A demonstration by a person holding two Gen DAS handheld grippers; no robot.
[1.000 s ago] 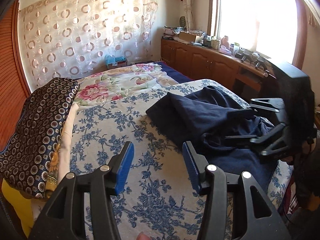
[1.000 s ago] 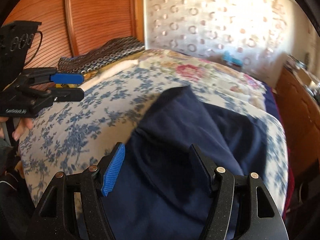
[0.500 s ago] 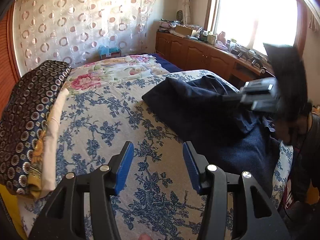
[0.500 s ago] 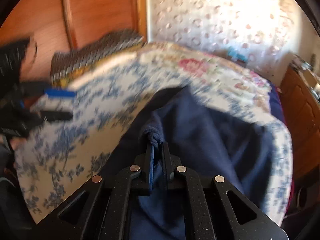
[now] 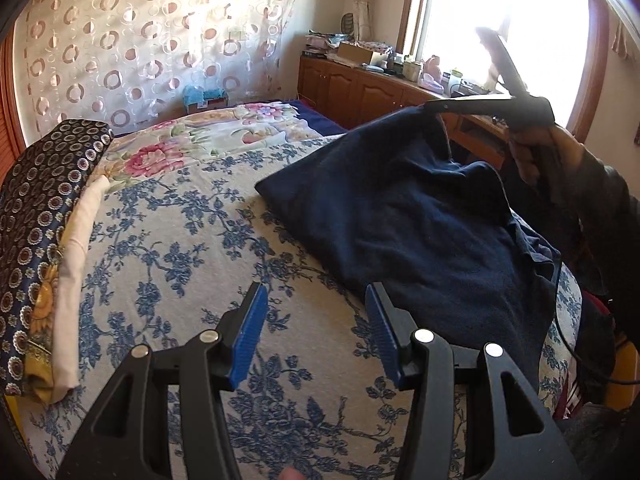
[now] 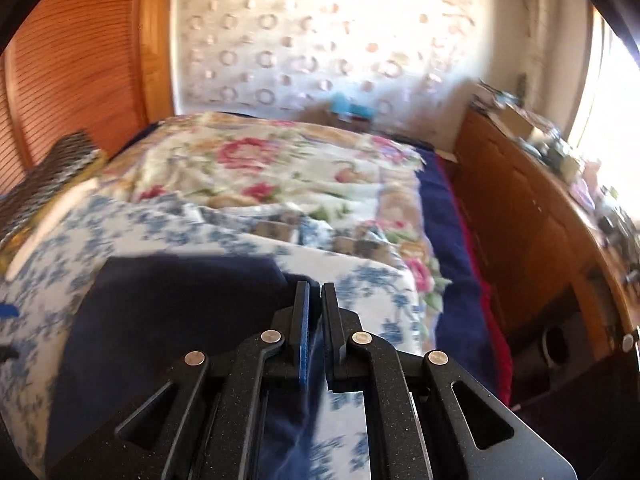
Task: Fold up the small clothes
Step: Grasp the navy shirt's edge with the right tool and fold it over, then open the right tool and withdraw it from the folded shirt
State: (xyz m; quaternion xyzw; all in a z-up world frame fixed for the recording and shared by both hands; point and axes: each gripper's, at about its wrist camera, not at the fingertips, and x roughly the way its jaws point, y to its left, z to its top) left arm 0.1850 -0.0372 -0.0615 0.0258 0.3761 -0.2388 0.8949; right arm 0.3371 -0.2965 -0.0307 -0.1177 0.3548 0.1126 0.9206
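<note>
A navy blue garment (image 5: 404, 208) lies on the right side of the bed, one edge lifted up. My right gripper (image 6: 314, 294) is shut on that edge of the garment (image 6: 172, 304) and holds it raised above the bed; it also shows in the left wrist view (image 5: 430, 106), high at the right. My left gripper (image 5: 312, 320) is open and empty, low over the blue floral sheet (image 5: 180, 248), just left of the garment's near edge.
A folded stack of patterned bedding (image 5: 36, 216) lies along the bed's left edge. A pink floral quilt (image 5: 208, 140) covers the far end. Wooden cabinets (image 5: 360, 88) with clutter stand under the window at right. A wooden panel wall (image 6: 80, 60) is left.
My right gripper shut on the navy garment's edge and lifted it up and away from the bed. My left gripper stayed open, shifting slightly over the sheet.
</note>
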